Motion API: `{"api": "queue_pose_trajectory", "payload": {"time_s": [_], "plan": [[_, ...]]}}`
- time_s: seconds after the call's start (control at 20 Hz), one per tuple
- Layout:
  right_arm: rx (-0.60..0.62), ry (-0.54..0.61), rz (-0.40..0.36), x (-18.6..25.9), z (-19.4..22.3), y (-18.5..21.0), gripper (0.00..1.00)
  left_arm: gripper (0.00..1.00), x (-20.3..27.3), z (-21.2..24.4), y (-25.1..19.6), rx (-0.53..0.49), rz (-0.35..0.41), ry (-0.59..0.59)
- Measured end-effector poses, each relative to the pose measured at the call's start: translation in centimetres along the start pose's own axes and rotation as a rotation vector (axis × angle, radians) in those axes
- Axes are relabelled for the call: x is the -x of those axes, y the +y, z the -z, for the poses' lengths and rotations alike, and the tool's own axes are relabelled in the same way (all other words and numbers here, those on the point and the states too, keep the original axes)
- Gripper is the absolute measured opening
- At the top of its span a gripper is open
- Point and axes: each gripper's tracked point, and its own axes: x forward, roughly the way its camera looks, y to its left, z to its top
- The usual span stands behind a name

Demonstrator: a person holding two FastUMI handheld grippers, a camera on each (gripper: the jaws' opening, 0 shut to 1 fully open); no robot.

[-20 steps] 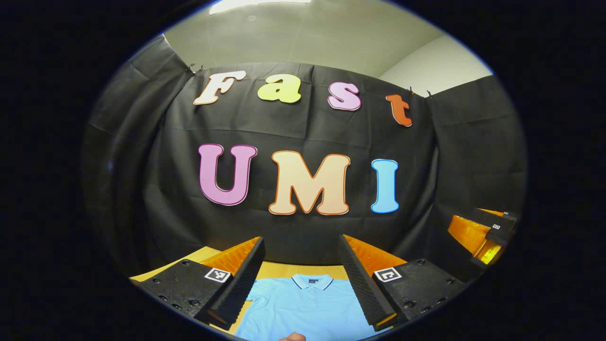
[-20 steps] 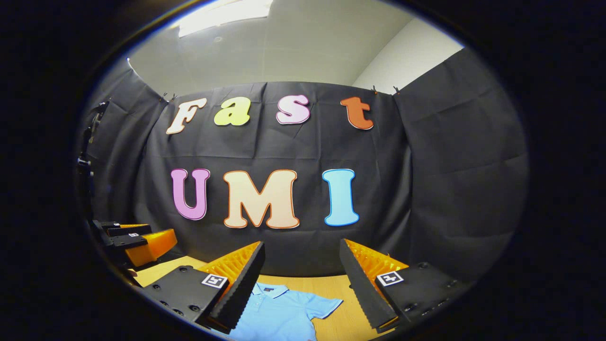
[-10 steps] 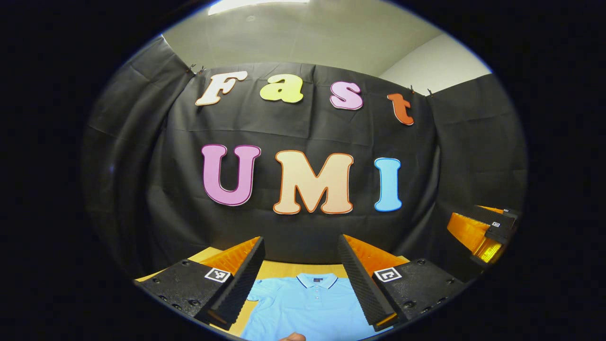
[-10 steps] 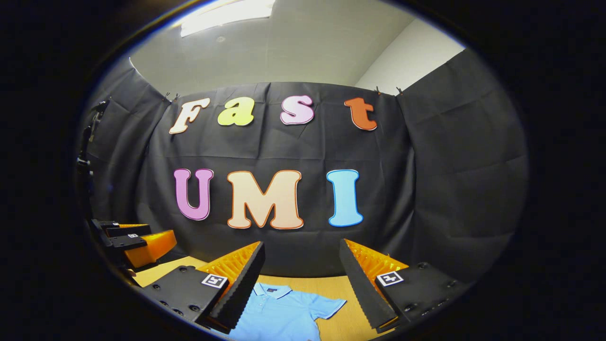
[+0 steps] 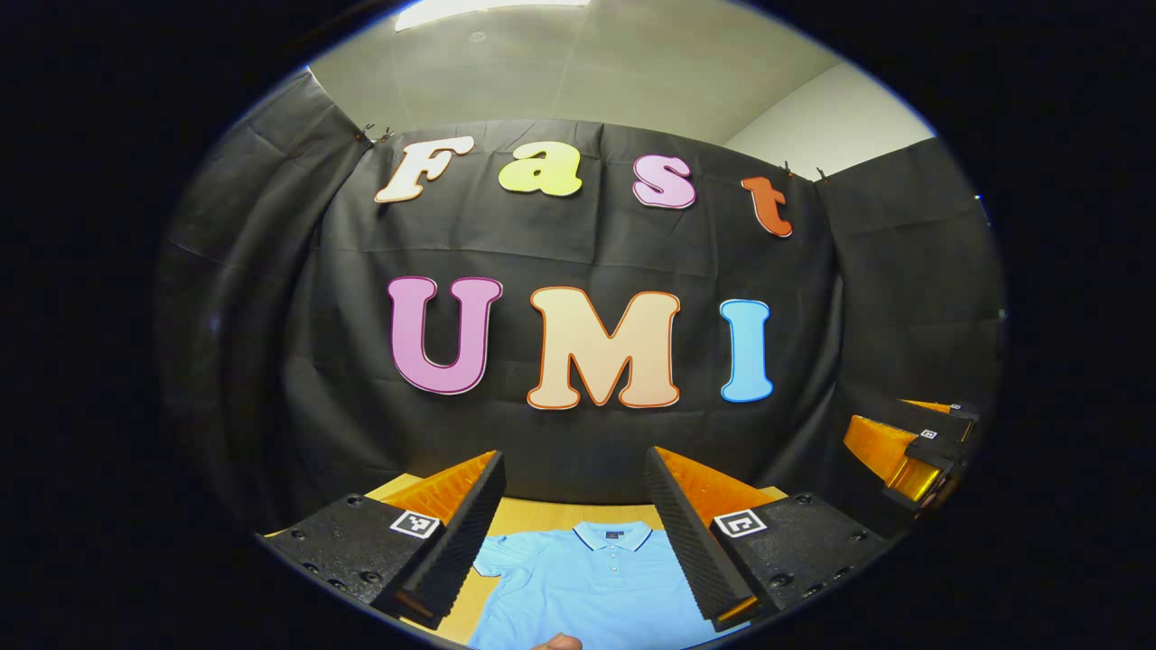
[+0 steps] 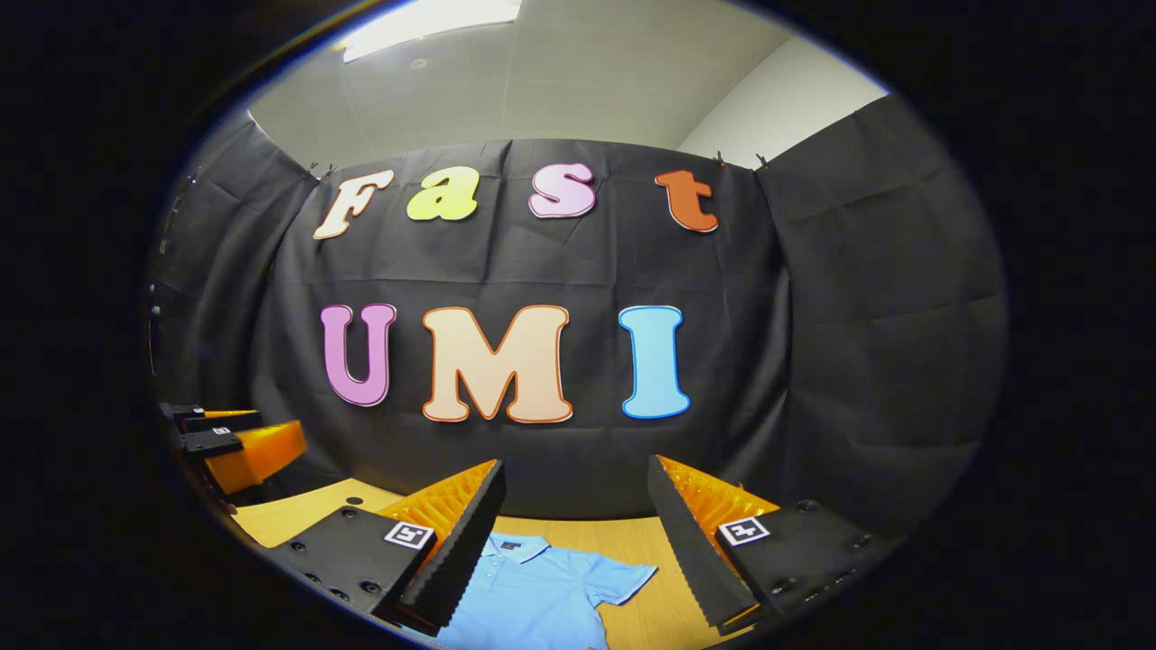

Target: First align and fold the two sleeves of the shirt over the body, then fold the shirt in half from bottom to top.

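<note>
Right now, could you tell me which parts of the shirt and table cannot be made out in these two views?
- Shirt hem: cut off at the bottom edge in the left gripper view.
- Shirt's one sleeve: hidden behind the right tongs' finger in the right gripper view.
- Table front: cut off by the bottom edge in both views.

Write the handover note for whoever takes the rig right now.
Left tool: open, holding nothing, above the shirt's near edge.
Right tool: open, holding nothing, also raised.
Shirt: light blue polo, flat on the wooden table, collar toward the booth wall. The sleeve seen in the right gripper view lies spread out to the side.
Done: nothing, no fold made.
Left: fold both sleeves over the body, then fold the bottom up to the top.
</note>
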Motion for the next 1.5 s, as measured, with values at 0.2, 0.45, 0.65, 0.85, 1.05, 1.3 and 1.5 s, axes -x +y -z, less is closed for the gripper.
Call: {"api": "queue_pose_trajectory", "payload": {"time_s": [0.2,0.45,0.65,0.85,1.05,1.3,1.5], "plan": [[0.022,0.055,0.058,-3.6,3.1,-1.8,0.98,0.94,-1.1,0.2,0.3,0.004,0.028,0.004],[0.053,0.145,0.125,-7.8,8.5,-3.7,0.98,0.94,-2.8,0.8,1.8,-0.001,0.043,0.015],[0.070,0.233,0.116,-10.2,13.6,-3.7,1.00,0.94,-3.8,0.9,3.3,-0.020,0.036,0.012],[0.046,0.332,0.158,-12.1,18.8,-4.8,0.99,0.94,-4.8,1.4,4.3,-0.023,0.051,0.020],[0.044,0.414,0.181,-14.0,23.6,-5.8,0.99,0.94,-6.0,2.5,5.8,0.001,0.032,0.035],[0.069,0.551,0.217,-15.5,30.8,-7.2,0.99,0.94,-7.1,4.0,6.8,0.009,0.022,0.071],[0.052,0.679,0.229,-15.5,35.9,-7.9,1.00,0.94,-7.6,4.8,7.5,0.002,0.016,0.092]]}}
